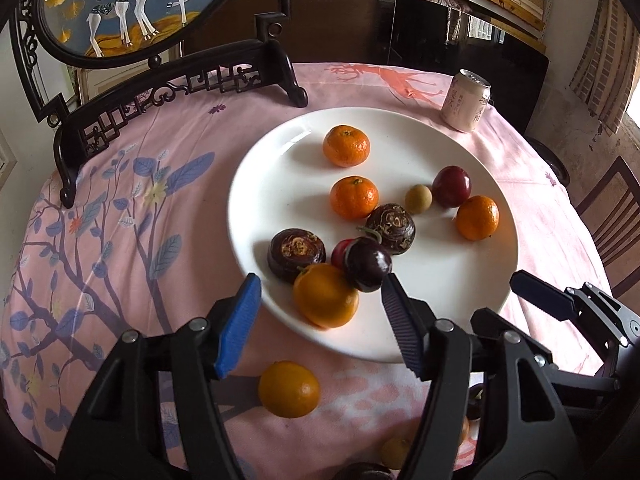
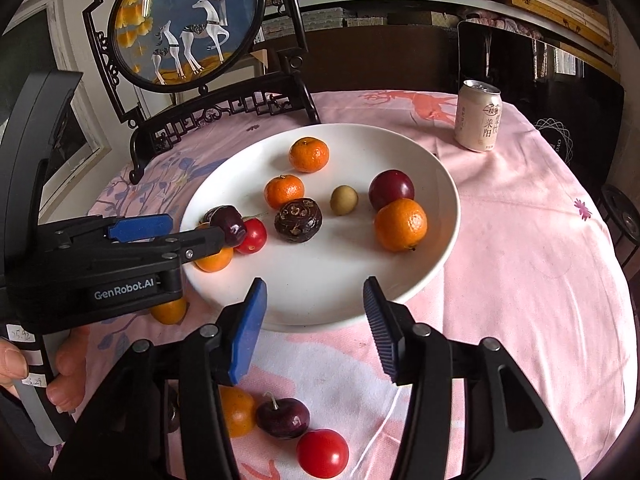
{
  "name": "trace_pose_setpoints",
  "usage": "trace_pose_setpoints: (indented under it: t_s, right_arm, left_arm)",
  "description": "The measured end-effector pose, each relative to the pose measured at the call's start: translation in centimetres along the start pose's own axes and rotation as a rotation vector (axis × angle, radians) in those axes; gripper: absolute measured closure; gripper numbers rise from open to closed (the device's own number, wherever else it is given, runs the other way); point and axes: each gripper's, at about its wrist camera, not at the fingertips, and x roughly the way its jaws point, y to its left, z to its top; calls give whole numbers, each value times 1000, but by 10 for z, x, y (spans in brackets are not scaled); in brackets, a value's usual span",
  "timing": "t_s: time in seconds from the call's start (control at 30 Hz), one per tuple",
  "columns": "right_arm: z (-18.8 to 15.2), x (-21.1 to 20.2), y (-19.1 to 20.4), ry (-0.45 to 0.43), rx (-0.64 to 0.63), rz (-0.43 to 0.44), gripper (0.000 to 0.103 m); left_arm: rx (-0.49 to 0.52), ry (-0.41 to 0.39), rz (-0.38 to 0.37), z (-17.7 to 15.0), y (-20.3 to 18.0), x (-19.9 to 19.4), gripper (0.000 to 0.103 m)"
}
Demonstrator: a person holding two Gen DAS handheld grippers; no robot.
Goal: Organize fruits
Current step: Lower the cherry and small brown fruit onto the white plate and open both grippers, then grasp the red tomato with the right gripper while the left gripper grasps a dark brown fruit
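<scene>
Since small round fruit rolls freely on a glazed surface, each piece should be taken across its widest part, with the pads level and only light pressure. The mandarin (image 1: 325,295) at the near rim of the plate (image 1: 460,312) is light and soft-skinned, and hard clamping would likely bruise it. It sits between the fingers of the left gripper (image 1: 318,322), whose jaws stand apart with gaps on both sides; nothing is held. The dark cherry (image 1: 367,265) just behind it is smooth and probably slippery, and its stem is no safe hold.

The right gripper (image 2: 314,330) hovers at the near edge of the plate (image 2: 440,184) with jaws released and empty. Loose fruit remains on the tablecloth (image 2: 520,280) below it: a red tomato (image 2: 322,453), a second cherry (image 2: 282,417) and an orange fruit (image 2: 237,410) partly covered by the left finger.

In the right wrist view, the left gripper body covers most of the mandarin on the plate. In the left wrist view, several fruits at the bottom edge are cut off by the gripper frame and cannot be identified. Whether the dark patterned fruit (image 2: 298,221) is firm or soft cannot be judged.
</scene>
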Motion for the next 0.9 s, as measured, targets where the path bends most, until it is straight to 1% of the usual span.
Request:
trace_pose_setpoints:
  t_s: [0.07,0.23,0.27,0.33,0.53,0.7,0.9]
  right_arm:
    - [-1,-1,-1,6,3,0,51]
    - [-5,-8,2,13,-3,-3,50]
    - [-8,-11,3,11,-7,-6,49]
    - [-13,-16,5,12,-15,-15,44]
    - [-31,-35,3,9,-24,-38,44]
    - [-39,-55,-1,-9,-4,-39,44]
    - [-51,-74,2,-15,-14,-53,43]
  left_arm:
    - [-6,4,0,-7,5,-4,35]
    - [-10,4,6,-21,12,-17,35]
    - [-12,4,6,-24,14,-20,35]
    - [-13,5,6,-29,16,-24,35]
    - [-8,-6,-2,-48,20,-41,33]
    - [-11,-16,-9,-62,26,-57,32]
    - [-2,-21,-26,-77,26,-70,31]
